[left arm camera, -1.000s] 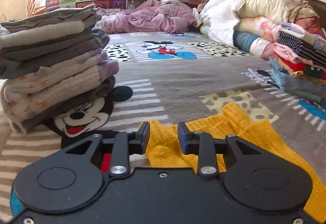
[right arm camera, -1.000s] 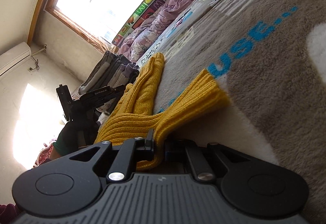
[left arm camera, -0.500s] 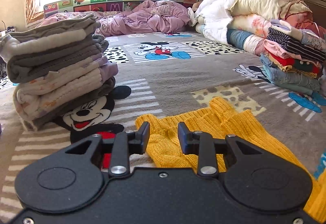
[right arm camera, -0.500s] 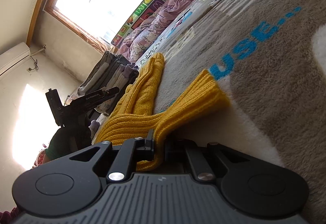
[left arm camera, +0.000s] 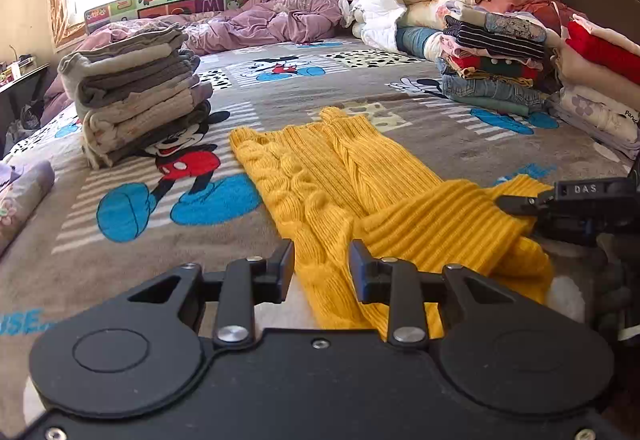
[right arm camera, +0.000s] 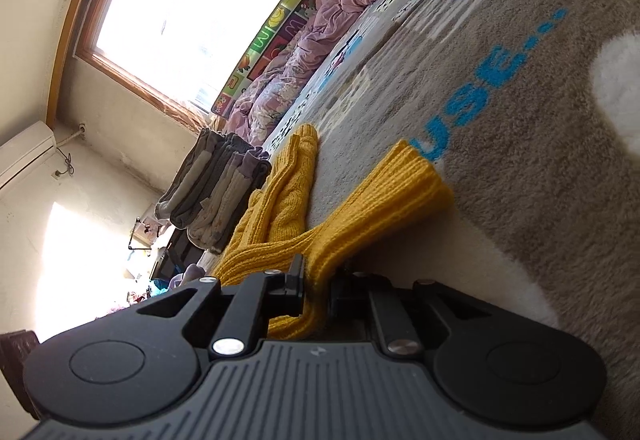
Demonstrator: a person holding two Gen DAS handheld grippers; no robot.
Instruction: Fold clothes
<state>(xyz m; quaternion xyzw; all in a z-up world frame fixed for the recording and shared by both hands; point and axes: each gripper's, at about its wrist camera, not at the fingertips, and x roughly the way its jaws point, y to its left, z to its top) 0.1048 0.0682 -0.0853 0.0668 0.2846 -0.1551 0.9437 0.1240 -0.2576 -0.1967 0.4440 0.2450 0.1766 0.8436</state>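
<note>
Yellow knit sweater point(left arm camera: 320, 176) lies flat on the bed blanket point(left arm camera: 460, 128), long axis running straight away from the left tongs point(left arm camera: 322, 264) toward the window. Its near hem sits right between the left tongs' fingers, which stand wide apart w/ nothing pinched; knit passes under the gap, touching or just clear, can't tell. Right tongs point(right arm camera: 316, 286) are closed on the sweater's ribbed edge at the right side, cloth bunched up between the fingers; in the left view they come in from the right edge, tip on the ribbed fold. So the right side is held and the left is nearest the free hem. My read: the next fold turns on the left tongs closing on that near hem, then both carrying it along the long axis.

Hard to see: the sweater's nearest hem is cut off behind the left tongs' body. Sleeves seem tucked across the body but layers are unclear. Right view is rolled sideways, far collar end tiny. Folded grey stack point(left arm camera: 136, 92) sits back left, well apart; other piles point(left arm camera: 492, 68) far right.
</note>
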